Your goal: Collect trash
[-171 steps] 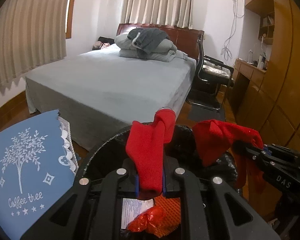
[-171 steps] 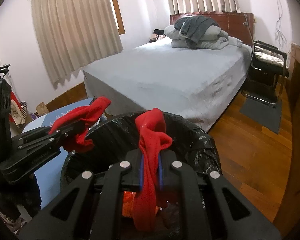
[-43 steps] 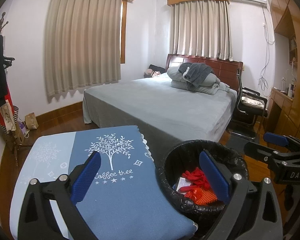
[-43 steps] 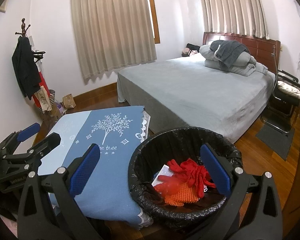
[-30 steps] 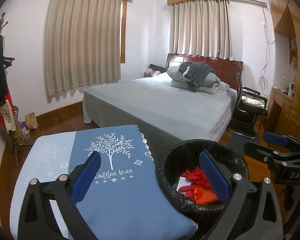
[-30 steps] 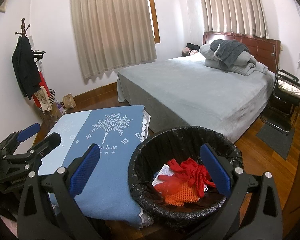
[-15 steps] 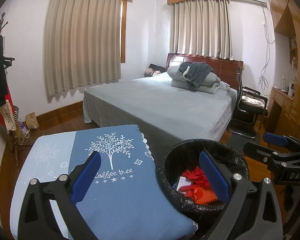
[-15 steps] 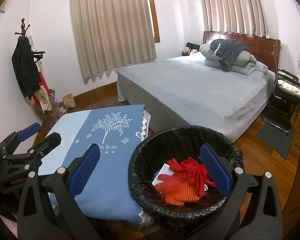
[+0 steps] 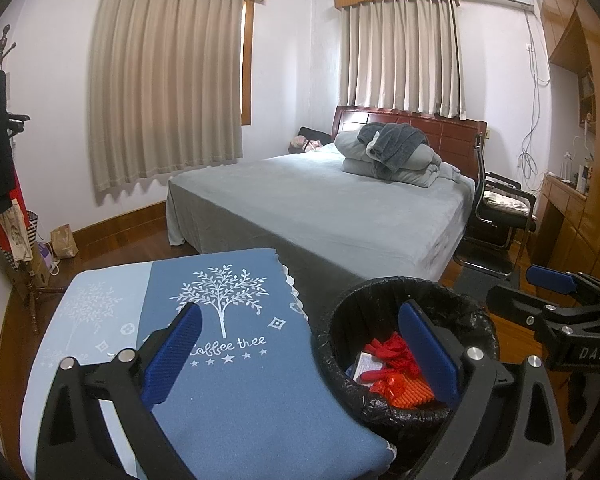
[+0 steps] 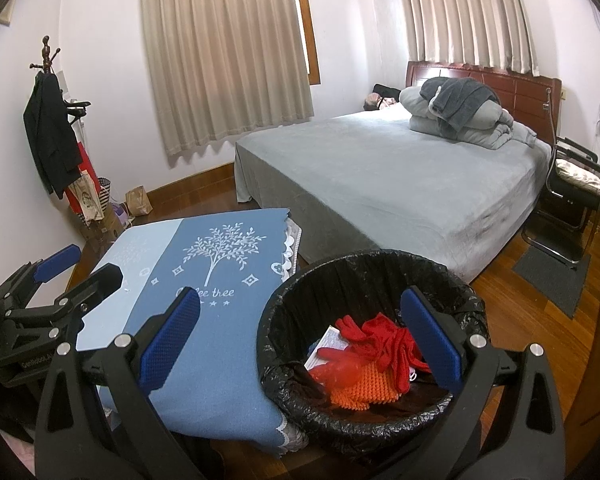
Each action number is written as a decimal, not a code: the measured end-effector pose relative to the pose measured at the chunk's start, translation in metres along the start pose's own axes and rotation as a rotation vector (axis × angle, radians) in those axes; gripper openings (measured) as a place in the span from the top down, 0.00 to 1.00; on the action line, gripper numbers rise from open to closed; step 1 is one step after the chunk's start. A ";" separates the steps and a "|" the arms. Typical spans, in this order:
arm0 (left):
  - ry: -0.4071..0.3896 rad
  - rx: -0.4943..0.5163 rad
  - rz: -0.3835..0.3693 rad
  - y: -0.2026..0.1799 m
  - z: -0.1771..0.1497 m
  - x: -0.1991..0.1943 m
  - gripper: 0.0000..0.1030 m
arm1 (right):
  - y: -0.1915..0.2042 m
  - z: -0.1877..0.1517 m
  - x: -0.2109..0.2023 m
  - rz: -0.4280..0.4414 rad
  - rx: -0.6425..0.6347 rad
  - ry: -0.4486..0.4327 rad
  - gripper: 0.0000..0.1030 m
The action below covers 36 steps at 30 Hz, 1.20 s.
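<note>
A round bin lined with a black bag [image 10: 276, 312] stands on the floor beside a low table; it also shows in the left wrist view [image 9: 332, 320]. Inside lie red cloth pieces [image 10: 384, 340], an orange knitted item [image 10: 360, 388] and a white paper [image 10: 328, 340]. The red cloth also shows in the left wrist view [image 9: 396, 354]. My left gripper [image 9: 300, 356] is open and empty, above the table edge and bin. My right gripper [image 10: 300, 340] is open and empty, above the bin's left rim. Each gripper shows in the other's view: the right one [image 9: 560, 304] and the left one [image 10: 60, 280].
The low table wears a blue "Coffee tree" cloth [image 9: 228, 360], left of the bin. A grey bed [image 10: 400, 168] with folded bedding lies behind. A black chair [image 10: 576, 184] stands right, a coat rack [image 10: 52, 128] left, wooden cabinets [image 9: 580, 208] far right.
Since 5.7 s ago both grippers have let go of the red cloths, which now lie in the bin, and have pulled back and up. Over the last second nothing has moved.
</note>
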<state>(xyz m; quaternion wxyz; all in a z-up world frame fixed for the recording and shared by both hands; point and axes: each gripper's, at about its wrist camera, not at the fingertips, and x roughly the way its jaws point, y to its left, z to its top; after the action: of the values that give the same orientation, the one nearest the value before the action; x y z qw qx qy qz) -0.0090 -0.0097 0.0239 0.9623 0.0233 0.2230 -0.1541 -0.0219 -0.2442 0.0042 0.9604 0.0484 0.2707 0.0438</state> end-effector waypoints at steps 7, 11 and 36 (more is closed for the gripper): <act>0.001 0.000 0.000 0.000 0.001 0.000 0.06 | 0.001 0.000 0.000 0.000 0.001 0.002 0.05; 0.001 0.000 0.000 0.000 0.001 0.000 0.06 | 0.000 0.000 0.001 0.000 0.000 0.002 0.05; 0.004 -0.005 0.001 0.000 0.001 -0.004 0.06 | 0.002 0.002 0.000 0.001 0.000 0.004 0.05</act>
<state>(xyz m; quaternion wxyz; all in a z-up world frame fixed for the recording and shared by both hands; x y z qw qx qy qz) -0.0121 -0.0082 0.0266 0.9619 0.0216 0.2255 -0.1532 -0.0206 -0.2423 0.0060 0.9599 0.0484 0.2726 0.0442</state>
